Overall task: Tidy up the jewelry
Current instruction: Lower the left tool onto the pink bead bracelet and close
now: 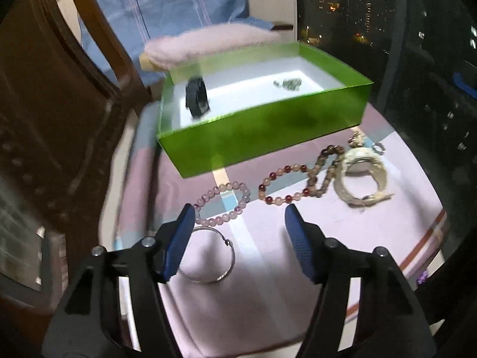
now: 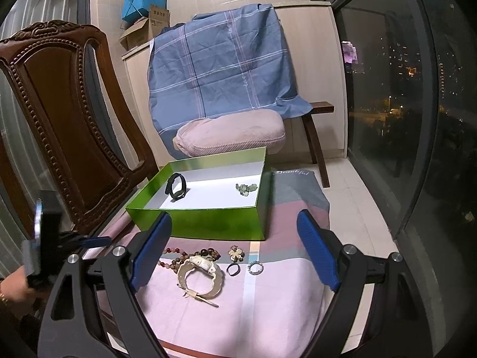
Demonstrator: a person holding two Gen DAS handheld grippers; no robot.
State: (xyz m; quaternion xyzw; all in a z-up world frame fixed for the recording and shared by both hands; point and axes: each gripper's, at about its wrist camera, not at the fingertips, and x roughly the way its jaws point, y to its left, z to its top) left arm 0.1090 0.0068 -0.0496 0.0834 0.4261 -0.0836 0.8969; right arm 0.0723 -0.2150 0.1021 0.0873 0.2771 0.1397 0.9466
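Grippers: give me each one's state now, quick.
Left gripper: open, holding nothing, above the pink bead bracelet.
Right gripper: open, holding nothing, facing the green box.

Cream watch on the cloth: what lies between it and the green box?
In the right wrist view, beaded bracelets lie between the cream-coloured wristwatch and the green cardboard box, on the pink cloth.
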